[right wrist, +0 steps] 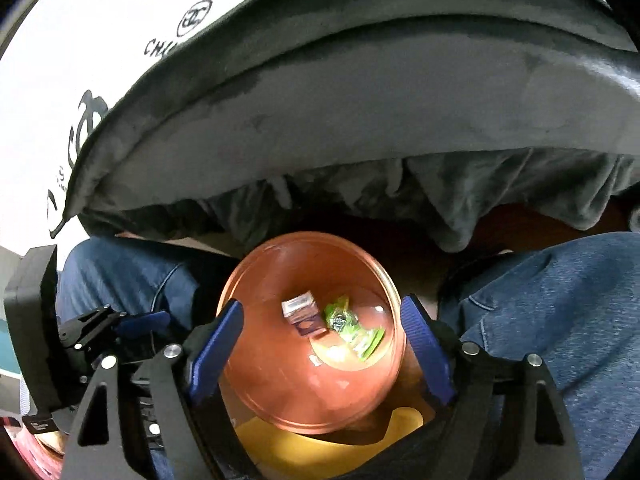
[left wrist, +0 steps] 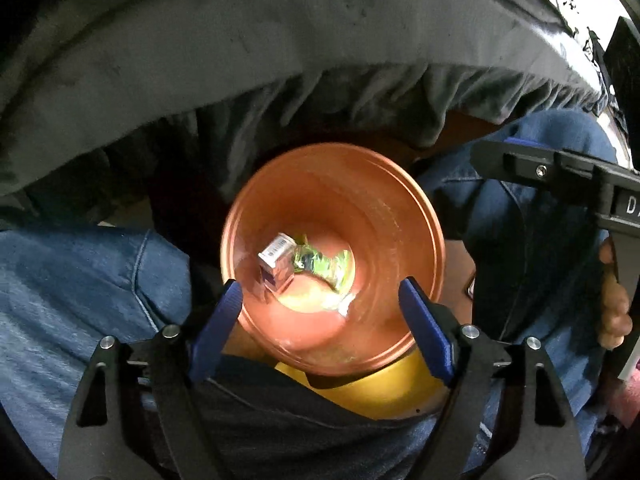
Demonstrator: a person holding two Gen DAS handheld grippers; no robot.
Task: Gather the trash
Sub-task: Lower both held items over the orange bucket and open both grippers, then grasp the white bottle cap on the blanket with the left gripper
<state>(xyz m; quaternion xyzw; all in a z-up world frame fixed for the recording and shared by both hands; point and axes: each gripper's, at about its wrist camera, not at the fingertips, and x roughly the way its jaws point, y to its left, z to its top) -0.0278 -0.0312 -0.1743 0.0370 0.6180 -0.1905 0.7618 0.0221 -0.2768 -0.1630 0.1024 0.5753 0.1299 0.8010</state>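
An orange bin [left wrist: 400, 200] stands between a person's knees, and both grippers point down into it. At its bottom lie a small white box with a barcode [left wrist: 276, 260], a crumpled green wrapper [left wrist: 324, 264] and a white scrap [left wrist: 340, 304]. My left gripper [left wrist: 320, 292] hangs over the bin's mouth, open, its blue pads holding nothing. In the right wrist view the same bin [right wrist: 256, 384], box [right wrist: 302, 314] and green wrapper [right wrist: 352, 328] show. My right gripper [right wrist: 322, 306] is also open above the bin, with nothing between its pads.
Knees in blue jeans [left wrist: 80, 280] [right wrist: 560, 300] flank the bin. A yellow object [left wrist: 380, 392] lies under its near rim. A grey bed edge with a ruffled skirt [left wrist: 280, 60] overhangs beyond. A hand [left wrist: 612, 304] holds the right gripper's black frame [left wrist: 560, 172].
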